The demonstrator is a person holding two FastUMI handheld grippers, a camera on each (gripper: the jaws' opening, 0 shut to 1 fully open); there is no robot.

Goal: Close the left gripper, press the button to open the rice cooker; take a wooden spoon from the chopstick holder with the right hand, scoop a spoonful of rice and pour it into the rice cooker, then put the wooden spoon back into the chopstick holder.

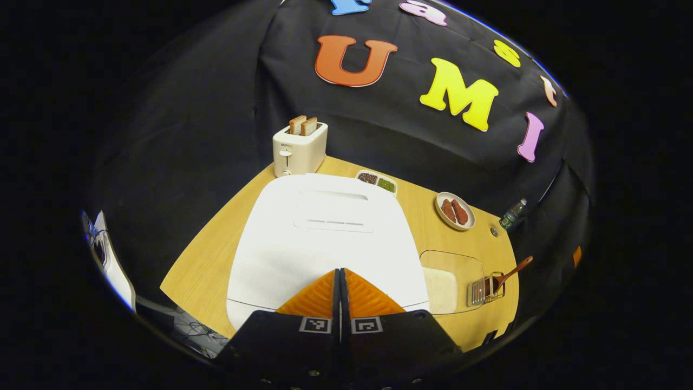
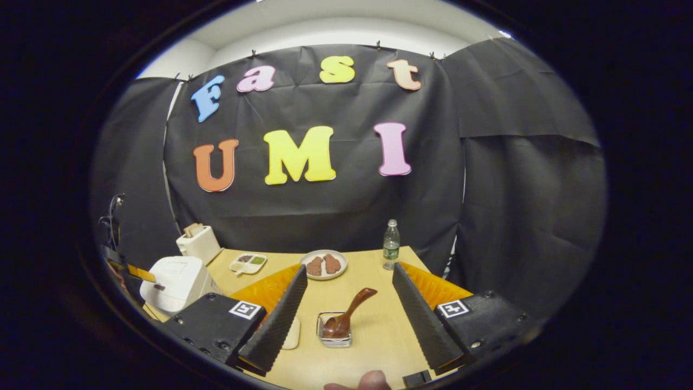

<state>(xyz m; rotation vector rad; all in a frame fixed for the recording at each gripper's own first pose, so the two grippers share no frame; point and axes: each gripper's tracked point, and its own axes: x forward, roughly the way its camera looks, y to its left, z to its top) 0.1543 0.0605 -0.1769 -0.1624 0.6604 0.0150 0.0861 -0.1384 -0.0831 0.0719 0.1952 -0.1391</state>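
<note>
Rice cooker (image 1: 325, 238) lid sitting shut, you're holding the clenched left gripper (image 1: 340, 281) above it; keep pressing straight down onto the button.

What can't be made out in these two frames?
- Rice cooker button: left gripper view, hidden behind the left gripper, whose fingers are closed together.
- Rice container: right gripper view, mostly covered by a finger of the open right gripper.
- Wooden spoon bowl: both views, sunk in the chopstick holder.
- Small tray contents: too small to identify.
</note>
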